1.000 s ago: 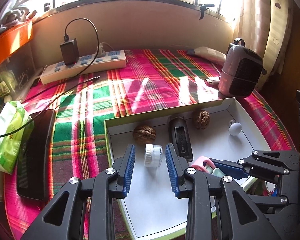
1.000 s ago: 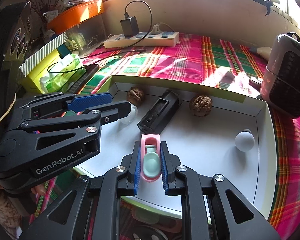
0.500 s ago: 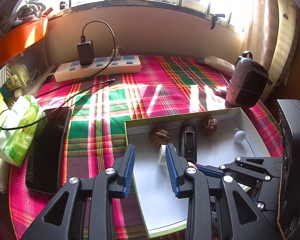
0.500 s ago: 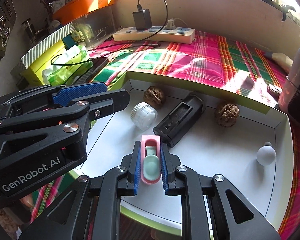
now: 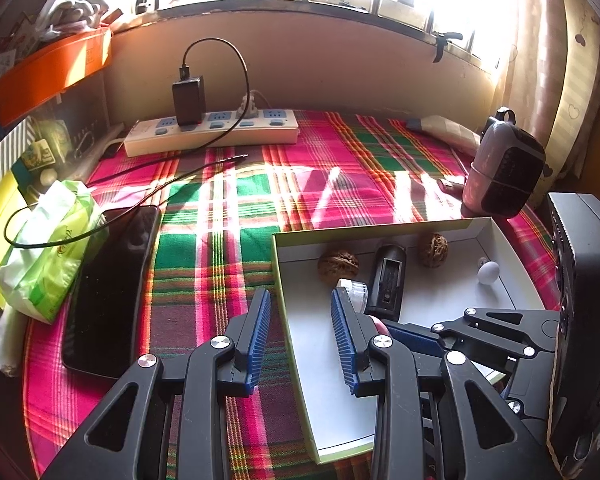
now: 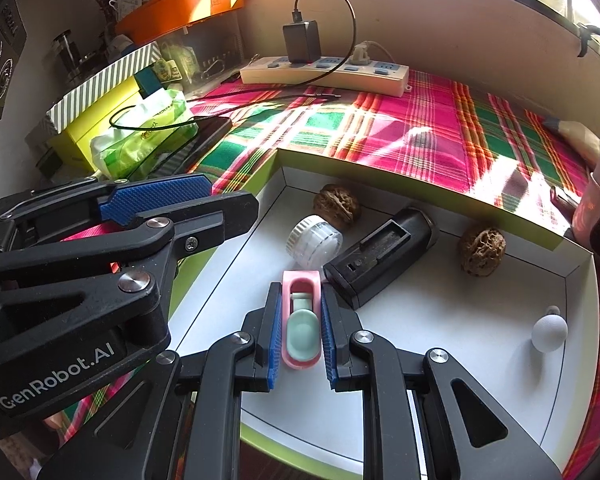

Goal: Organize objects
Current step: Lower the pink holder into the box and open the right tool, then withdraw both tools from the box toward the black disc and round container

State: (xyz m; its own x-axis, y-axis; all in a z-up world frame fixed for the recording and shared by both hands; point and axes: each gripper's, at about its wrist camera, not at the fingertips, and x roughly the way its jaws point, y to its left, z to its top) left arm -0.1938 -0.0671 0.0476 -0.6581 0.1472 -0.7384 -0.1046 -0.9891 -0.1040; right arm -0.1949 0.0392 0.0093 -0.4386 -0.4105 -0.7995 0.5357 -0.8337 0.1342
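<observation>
1. My right claw (image 6: 300,332) is clamped on a pink case (image 6: 301,320) with a pale green insert, low in the centre of the right wrist view, over the floor of the white box (image 6: 500,380). I cannot tell whether the case rests on the floor or hangs just above it.
2. The case's far end sits just beside the black holder (image 6: 380,256) and near the clear ribbed cap (image 6: 314,239). If I push forward I risk shoving both, and the cap looks likely to roll.
3. My grip is on the case's long sides only; a tilt could let it slip out.
4. My left claw (image 5: 300,336) is wide open and empty, straddling the box's left wall (image 5: 288,320) at lower centre of the left wrist view. Dropping it could catch that rim and skid the box over the plaid cloth (image 5: 300,184).
5. The two claws are close; swinging either risks a knock.
</observation>
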